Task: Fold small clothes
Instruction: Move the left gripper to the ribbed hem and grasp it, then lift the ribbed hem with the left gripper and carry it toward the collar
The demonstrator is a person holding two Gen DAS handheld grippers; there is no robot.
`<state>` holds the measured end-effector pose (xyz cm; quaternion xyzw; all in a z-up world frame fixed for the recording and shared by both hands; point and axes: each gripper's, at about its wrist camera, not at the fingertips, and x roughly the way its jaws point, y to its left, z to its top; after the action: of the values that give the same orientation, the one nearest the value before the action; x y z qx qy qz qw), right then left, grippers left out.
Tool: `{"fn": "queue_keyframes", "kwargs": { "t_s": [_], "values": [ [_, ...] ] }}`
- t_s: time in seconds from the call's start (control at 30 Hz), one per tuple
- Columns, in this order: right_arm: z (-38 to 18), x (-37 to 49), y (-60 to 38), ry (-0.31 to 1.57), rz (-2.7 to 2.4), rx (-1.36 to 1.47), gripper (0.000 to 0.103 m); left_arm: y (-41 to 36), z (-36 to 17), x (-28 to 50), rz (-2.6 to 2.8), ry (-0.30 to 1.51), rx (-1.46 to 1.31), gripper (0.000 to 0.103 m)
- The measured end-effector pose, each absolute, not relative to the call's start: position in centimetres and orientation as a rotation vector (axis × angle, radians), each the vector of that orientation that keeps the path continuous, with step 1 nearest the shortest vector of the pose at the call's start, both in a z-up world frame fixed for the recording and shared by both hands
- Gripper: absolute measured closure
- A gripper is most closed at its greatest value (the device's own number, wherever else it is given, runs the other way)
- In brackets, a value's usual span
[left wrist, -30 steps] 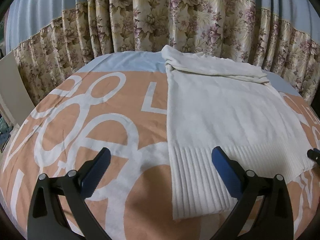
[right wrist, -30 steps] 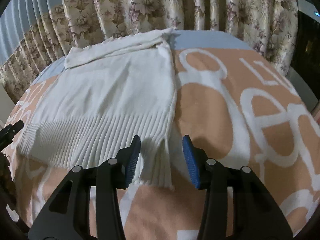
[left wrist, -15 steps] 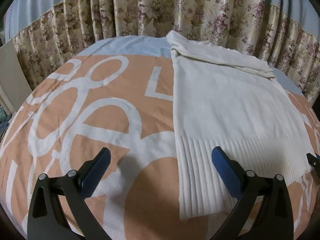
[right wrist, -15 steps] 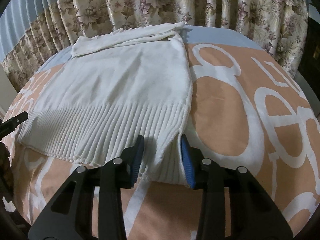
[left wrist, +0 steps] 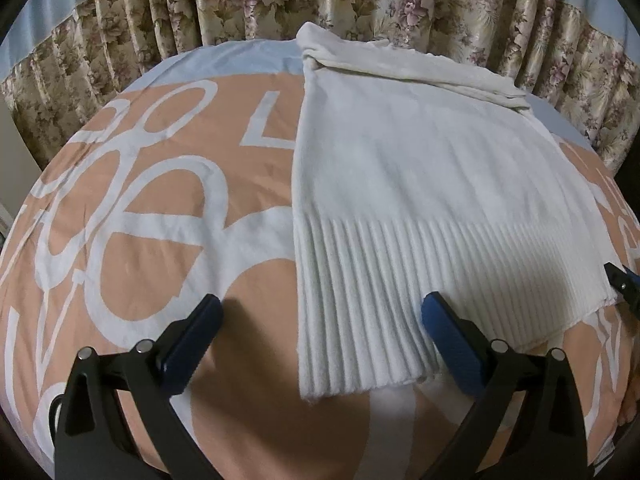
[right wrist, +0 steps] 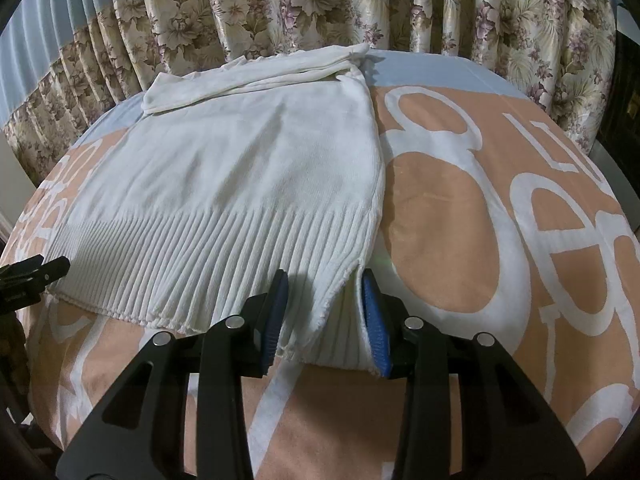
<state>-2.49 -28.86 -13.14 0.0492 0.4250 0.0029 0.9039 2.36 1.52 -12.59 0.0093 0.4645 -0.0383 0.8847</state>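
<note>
A white knit sweater [left wrist: 420, 184] lies flat on the bed with its ribbed hem toward me and its sleeves folded across the far end; it also shows in the right wrist view [right wrist: 248, 168]. My left gripper [left wrist: 320, 320] is wide open, low over the hem's near left corner, with the right pad on the ribbing. My right gripper [right wrist: 324, 312] is partly open and straddles the hem's near right corner, whose lifted ribbed edge stands between the jaws.
The bed cover [left wrist: 160, 208] is peach with large white letters. Floral curtains [left wrist: 240, 0] hang close behind the bed. The right gripper's tip shows at the left wrist view's right edge [left wrist: 622, 280]; the left gripper's tip shows in the right wrist view [right wrist: 28, 276].
Both grippers have moved forward and lower onto the sweater's hem. The right jaws have narrowed around the hem's right corner. The left gripper stays wide open.
</note>
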Motion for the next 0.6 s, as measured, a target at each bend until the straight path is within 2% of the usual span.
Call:
{"fn": "queue_keyframes", "kwargs": {
  "t_s": [0.07,0.13,0.23,0.3,0.37,0.4,0.6],
  "values": [
    [-13.1,-2.5,-28.9,0.878,0.005,0.1,0.064,1.2,-12.4,2.1,-0.091,0.956,0.015,0.014],
    [-13.1,-2.5,-28.9,0.879,0.01,0.101,0.066,0.5,-12.3,1.7,-0.113,0.935,0.03,0.035],
    [-13.1,-2.4,-28.7,0.877,0.027,0.098,0.078,-0.6,-12.1,1.2,-0.139,0.911,0.058,0.055],
    [-13.1,-2.3,-28.5,0.877,0.032,0.101,0.085,-0.7,-12.0,1.3,-0.157,0.91,0.048,0.062],
    [-13.1,-2.3,-28.3,0.876,0.037,0.113,0.09,-0.6,-11.8,1.4,-0.177,0.913,0.022,0.075],
    [-13.1,-2.3,-28.3,0.875,0.036,0.119,0.091,-0.7,-11.7,1.4,-0.192,0.912,0.018,0.084],
    [-12.7,-2.8,-28.6,0.864,0.048,0.149,0.093,-1.0,-10.9,0.8,-0.208,0.893,0.016,0.087]
  ]
}}
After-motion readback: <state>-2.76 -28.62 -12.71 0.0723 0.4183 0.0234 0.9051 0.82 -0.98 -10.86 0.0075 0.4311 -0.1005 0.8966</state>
